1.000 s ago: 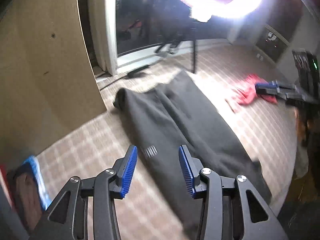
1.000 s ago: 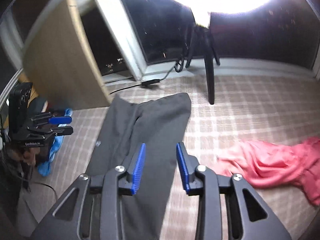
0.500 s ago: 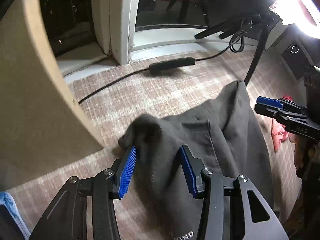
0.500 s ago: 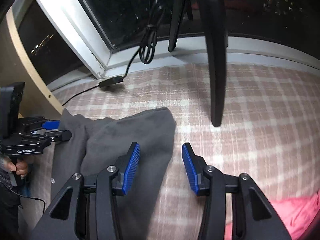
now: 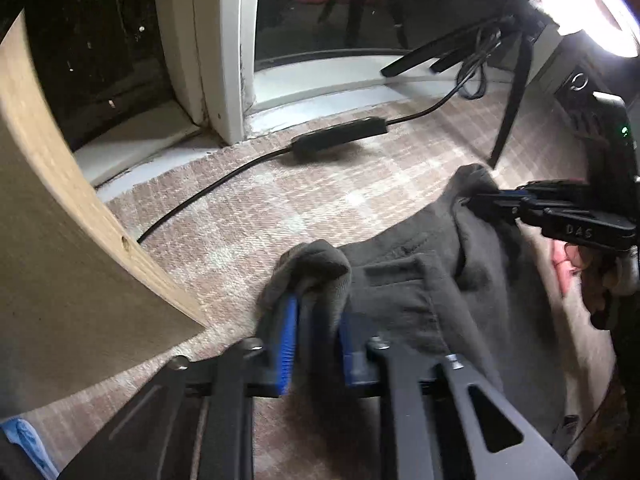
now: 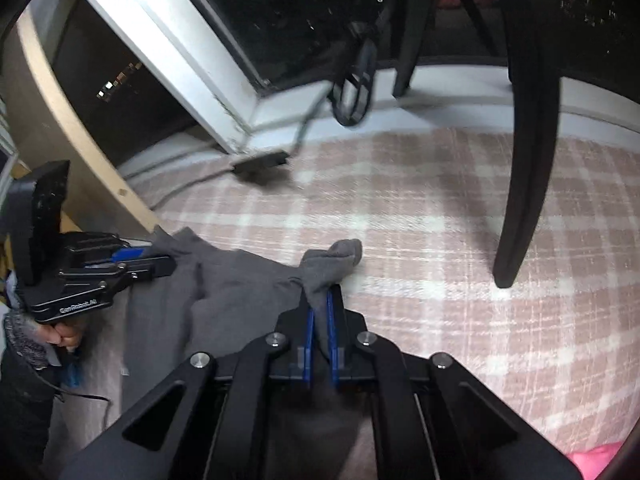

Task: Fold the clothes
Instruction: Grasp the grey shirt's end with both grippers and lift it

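Dark grey trousers (image 5: 420, 280) lie on a pink plaid carpet, their far end toward the window. My left gripper (image 5: 316, 312) is shut on the left corner of that end, the cloth bunched over its blue pads. My right gripper (image 6: 319, 304) is shut on the right corner (image 6: 336, 258), which sticks up past the fingertips. Each gripper shows in the other's view: the right one at the right edge (image 5: 560, 216), the left one at the left edge (image 6: 100, 276).
A black tripod leg (image 6: 524, 200) stands on the carpet just right of my right gripper. A black cable with an inline box (image 5: 340, 140) runs along the window sill. A wooden panel (image 5: 60, 260) stands at left. A pink garment (image 6: 596, 460) lies bottom right.
Both grippers moved forward to the trousers' far end and closed on its two corners; they were open half a second ago.
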Action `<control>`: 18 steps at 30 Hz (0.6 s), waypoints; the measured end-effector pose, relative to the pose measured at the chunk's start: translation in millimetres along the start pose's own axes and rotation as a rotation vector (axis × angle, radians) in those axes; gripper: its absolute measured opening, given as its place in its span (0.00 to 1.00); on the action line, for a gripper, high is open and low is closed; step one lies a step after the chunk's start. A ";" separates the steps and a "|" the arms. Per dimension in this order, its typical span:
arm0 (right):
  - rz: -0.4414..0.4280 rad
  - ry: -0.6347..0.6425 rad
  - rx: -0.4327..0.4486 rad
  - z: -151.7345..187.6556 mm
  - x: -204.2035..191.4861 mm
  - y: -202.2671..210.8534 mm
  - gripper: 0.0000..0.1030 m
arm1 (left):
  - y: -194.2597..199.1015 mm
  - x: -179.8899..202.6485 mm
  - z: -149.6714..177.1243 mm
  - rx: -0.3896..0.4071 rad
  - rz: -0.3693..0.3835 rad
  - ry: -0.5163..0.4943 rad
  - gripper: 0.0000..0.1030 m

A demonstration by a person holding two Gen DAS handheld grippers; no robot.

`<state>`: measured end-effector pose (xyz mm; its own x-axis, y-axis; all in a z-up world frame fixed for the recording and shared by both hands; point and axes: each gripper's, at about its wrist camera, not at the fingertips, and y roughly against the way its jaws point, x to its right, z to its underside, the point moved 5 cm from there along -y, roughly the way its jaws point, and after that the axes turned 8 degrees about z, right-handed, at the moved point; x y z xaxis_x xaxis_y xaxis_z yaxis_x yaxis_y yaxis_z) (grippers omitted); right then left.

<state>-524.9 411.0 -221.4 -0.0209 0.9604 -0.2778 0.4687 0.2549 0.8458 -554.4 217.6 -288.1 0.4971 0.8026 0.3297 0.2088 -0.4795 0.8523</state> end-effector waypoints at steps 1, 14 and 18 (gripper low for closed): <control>-0.012 -0.008 0.019 -0.9 -1.8 11.0 0.06 | 7.2 2.0 0.3 0.013 0.007 -0.005 0.10; -0.090 0.115 0.184 76.7 -74.5 206.5 0.06 | 155.6 110.5 53.1 0.162 0.105 -0.202 0.09; -0.095 0.126 0.187 135.4 -89.0 247.7 0.06 | 184.4 148.4 100.8 0.155 0.108 -0.271 0.09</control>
<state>-287.3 373.4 -48.9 -0.1777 0.9425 -0.2832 0.6145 0.3310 0.7161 -357.2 212.6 -122.9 0.7252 0.6306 0.2765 0.2584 -0.6214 0.7396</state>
